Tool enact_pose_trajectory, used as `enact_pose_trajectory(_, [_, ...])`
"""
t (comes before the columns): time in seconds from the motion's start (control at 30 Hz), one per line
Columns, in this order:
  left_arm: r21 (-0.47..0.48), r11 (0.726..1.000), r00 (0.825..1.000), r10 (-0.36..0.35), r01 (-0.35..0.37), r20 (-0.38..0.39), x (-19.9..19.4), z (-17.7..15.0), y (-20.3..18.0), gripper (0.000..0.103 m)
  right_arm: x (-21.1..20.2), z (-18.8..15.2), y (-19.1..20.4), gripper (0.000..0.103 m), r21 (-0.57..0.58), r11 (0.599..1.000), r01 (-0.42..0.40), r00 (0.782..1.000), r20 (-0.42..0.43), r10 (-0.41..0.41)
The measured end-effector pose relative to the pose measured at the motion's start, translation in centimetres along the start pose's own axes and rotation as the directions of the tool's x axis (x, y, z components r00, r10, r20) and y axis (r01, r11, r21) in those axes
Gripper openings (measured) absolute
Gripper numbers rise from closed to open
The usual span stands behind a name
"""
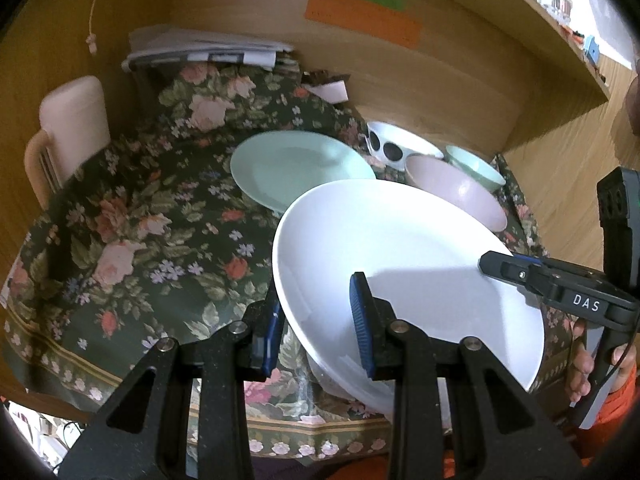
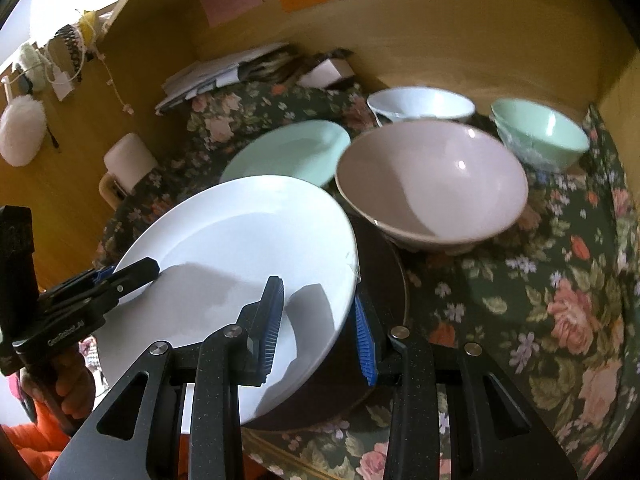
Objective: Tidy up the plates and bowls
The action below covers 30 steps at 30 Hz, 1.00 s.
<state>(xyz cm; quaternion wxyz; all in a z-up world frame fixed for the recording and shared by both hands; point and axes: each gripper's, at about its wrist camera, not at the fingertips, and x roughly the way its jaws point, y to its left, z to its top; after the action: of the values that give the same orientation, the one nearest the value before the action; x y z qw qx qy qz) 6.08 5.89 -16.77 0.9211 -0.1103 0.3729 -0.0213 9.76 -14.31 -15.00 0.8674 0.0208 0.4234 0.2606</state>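
Here the white plate hangs tilted above the floral cloth, in front of the pink bowl and the mint plate. The left gripper clamps its near-left rim, the right gripper its near-right rim, both narrowed on the edge and angled downward, each held in a hand.

A glossy, smooth white plate and shiny pink bowl look ceramic. At ten o'clock, matt floral cloth. Behind, wood-grain panels. Ribbed blue pads on matt black plastic.
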Motion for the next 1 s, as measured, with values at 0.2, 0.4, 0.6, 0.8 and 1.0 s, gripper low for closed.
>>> enact_pose_trajectory(0.2, [0.006, 1.000, 0.999, -0.003, 0.004, -0.044, 1.4, -0.7, -0.2, 0.031, 0.8, -0.9, -0.9, 0.031, 0.036, 0.999, 0.003, 1.000, -0.031, -0.002])
enact_pose_trajectory(0.4, [0.002, 1.000, 0.998, -0.017, 0.017, -0.066, 2.5, -1.2, -0.1, 0.031, 1.4, -0.9, -1.3, 0.031, 0.052, 0.999, 0.007, 0.999, -0.047, -0.004])
enact_pose_trajectory(0.6, [-0.007, 1.000, 0.997, -0.018, 0.018, -0.078, 3.4, -1.4, 0.0, 0.031, 2.2, -0.9, -1.8, 0.031, 0.061, 0.998, 0.012, 0.998, -0.067, -0.008])
enact_pose_trajectory(0.8, [-0.016, 1.000, 0.996, -0.027, 0.025, -0.087, 4.0, -1.2, 0.4, 0.031, 2.3, -0.8, -1.9, 0.031, 0.057, 0.998, 0.017, 0.998, -0.067, -0.013])
enact_pose_trajectory(1.0, [-0.016, 0.999, 0.995, -0.036, 0.034, -0.090, 4.4, -1.1, 0.3, 0.031, 2.3, -0.5, -2.1, 0.031, 0.060, 0.998, 0.020, 0.997, -0.073, -0.016])
